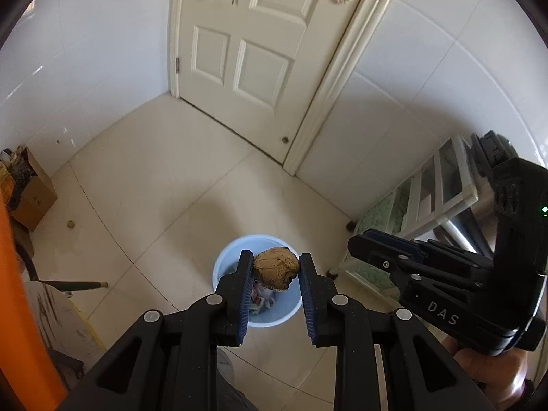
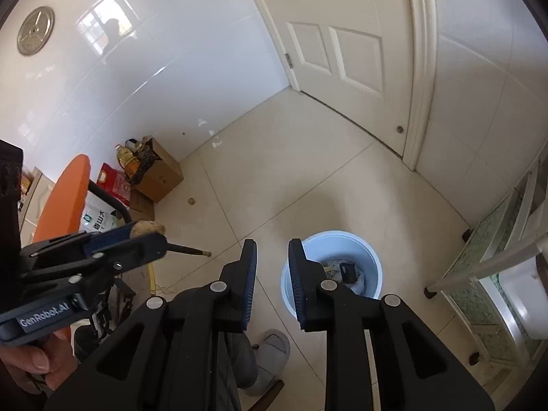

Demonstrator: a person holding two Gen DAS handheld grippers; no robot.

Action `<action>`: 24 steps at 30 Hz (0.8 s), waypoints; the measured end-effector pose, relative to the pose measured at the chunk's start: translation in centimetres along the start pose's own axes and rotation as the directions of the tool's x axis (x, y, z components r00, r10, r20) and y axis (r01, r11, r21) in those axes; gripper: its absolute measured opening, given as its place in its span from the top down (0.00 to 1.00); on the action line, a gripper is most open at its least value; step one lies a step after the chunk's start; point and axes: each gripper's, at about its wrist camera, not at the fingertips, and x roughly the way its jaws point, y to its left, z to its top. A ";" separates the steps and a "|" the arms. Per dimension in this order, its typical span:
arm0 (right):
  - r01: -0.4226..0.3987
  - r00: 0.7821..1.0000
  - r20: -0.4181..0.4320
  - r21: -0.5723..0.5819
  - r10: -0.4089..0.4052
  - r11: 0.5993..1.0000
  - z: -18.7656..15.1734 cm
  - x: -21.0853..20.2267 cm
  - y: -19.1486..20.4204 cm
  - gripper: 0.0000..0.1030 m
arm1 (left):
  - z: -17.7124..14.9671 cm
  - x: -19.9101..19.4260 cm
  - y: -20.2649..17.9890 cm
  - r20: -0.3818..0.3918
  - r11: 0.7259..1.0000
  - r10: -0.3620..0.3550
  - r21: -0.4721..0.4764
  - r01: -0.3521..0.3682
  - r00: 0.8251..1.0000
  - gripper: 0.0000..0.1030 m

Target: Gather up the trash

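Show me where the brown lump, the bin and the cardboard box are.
brown lump (image 1: 275, 267), left wrist view, its top face
bin (image 2: 371, 257), right wrist view, its rim
cardboard box (image 2: 161, 174), right wrist view, its side wall

A white paneled door (image 1: 246, 44) is standing shut in the corner of the tiled walls. A cardboard box (image 2: 158, 174) is sitting against the left wall, with 1 oil bottle (image 2: 127, 157) beside it. A gray slipper (image 2: 272, 356) is resting on the floor tiles (image 1: 164, 171).
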 end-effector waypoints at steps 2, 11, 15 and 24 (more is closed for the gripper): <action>0.028 1.000 -0.004 0.034 -0.028 0.999 0.1 0.6 -1.4 0.50 | 1.0 3.0 -0.1 -0.059 1.000 -0.004 0.020 0.005 0.998 0.73; 0.114 0.993 0.009 0.164 -0.117 0.980 -0.1 0.8 -5.8 0.03 | 6.9 9.3 1.9 -0.142 0.998 0.050 -0.038 -0.055 0.989 0.18; 0.118 0.992 0.030 0.179 -0.125 0.977 -0.1 0.3 -5.8 0.00 | 6.8 8.9 2.0 -0.117 0.995 0.081 -0.052 -0.087 0.990 0.17; 0.104 0.988 0.103 0.134 -0.118 0.985 1.0 -2.7 -2.3 0.00 | 3.9 2.9 -0.1 0.054 0.979 0.199 -0.056 -0.196 0.979 0.10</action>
